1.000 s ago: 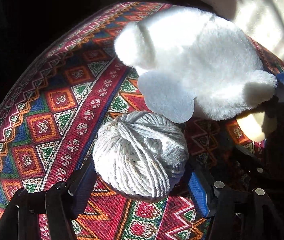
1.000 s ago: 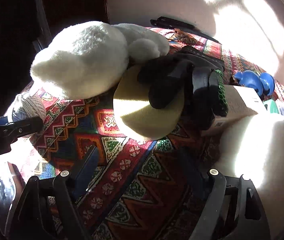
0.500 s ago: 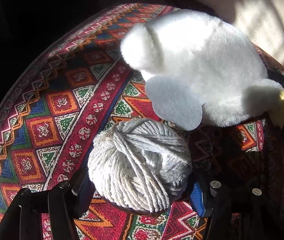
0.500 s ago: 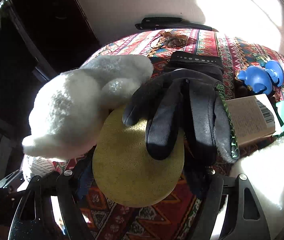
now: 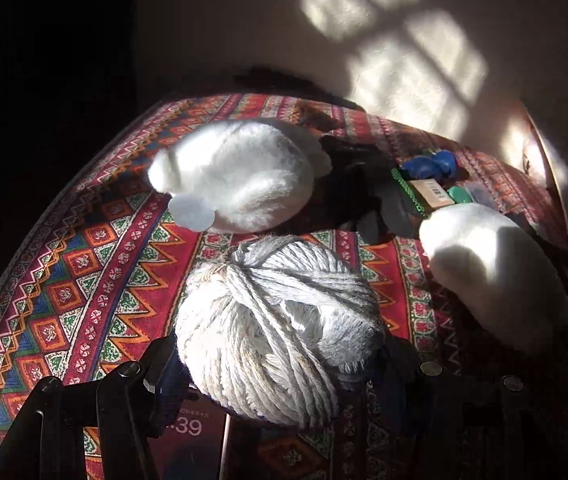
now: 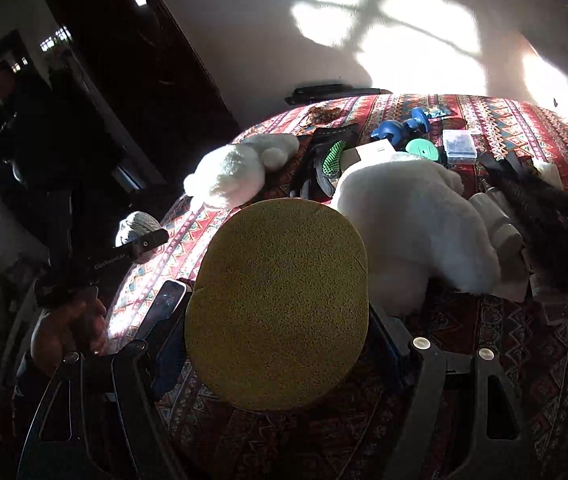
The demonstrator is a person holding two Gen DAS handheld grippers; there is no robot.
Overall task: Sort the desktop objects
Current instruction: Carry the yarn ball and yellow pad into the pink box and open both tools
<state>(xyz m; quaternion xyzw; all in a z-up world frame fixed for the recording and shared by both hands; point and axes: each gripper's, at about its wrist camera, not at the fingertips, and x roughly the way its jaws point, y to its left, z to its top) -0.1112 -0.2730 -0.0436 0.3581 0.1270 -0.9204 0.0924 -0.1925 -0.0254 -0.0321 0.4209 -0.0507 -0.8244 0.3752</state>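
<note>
Lay under everything: a tablecloth [image 5: 95, 264] in red, with orange diamonds, blue and green triangles and white zigzag bands. Showed pale grey-white, streaked darker: the ball of yarn [image 5: 275, 332]. Glowed plain white in the sun: two plush toys [image 5: 239, 176] [image 6: 416, 216]. Looked mustard yellow, finely speckled: the round sponge [image 6: 279, 304]. Stayed black, edged with a green dotted strip: the glove [image 6: 324, 164]. Stood out bright blue: a plastic toy [image 6: 396, 128]; teal: a small lid [image 6: 422, 148].
</note>
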